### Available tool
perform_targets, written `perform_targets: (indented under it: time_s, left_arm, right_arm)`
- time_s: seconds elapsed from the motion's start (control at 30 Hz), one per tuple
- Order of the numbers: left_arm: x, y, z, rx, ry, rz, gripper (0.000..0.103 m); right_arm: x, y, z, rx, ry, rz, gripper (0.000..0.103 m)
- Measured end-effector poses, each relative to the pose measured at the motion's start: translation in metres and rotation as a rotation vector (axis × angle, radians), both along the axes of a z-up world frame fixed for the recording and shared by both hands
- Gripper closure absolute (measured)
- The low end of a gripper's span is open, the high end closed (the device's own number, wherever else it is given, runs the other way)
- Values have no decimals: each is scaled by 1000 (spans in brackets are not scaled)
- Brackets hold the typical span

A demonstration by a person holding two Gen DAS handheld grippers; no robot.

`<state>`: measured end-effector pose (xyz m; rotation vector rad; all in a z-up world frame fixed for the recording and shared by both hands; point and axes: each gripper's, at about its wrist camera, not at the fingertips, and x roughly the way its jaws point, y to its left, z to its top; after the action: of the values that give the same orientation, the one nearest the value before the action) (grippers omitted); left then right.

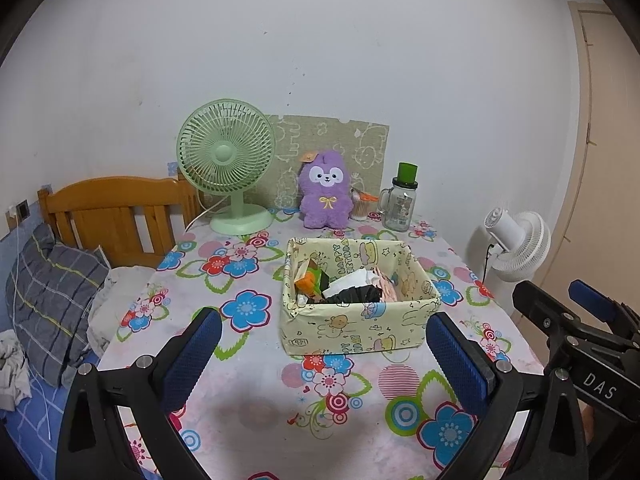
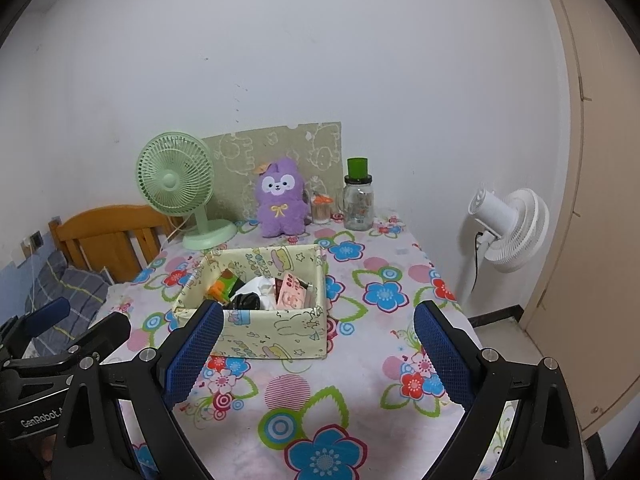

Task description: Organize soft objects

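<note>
Left gripper (image 1: 324, 350): blue pads spread wide, nothing held, low over floral tablecloth (image 1: 248, 380). Right gripper (image 2: 318, 344) likewise spread and empty (its neighbour shows at each frame's edge). Ahead, mid-table: cartoon-print fabric box (image 1: 360, 328) holding black, white, pink and orange soft items. Beyond, against wall: purple plush toy (image 1: 325, 192) upright between green desk fan (image 1: 226, 160) and green-lidded glass jar (image 1: 400, 204).
</note>
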<state>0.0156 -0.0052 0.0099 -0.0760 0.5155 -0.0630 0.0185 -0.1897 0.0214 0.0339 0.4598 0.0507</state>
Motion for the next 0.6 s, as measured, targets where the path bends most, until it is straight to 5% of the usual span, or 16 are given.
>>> perform_targets:
  time_s: [0.6]
  left_arm:
    - [-2,1,4,8,-6,4,0]
  right_arm:
    - [-4,1,3,-6,-12,6,5]
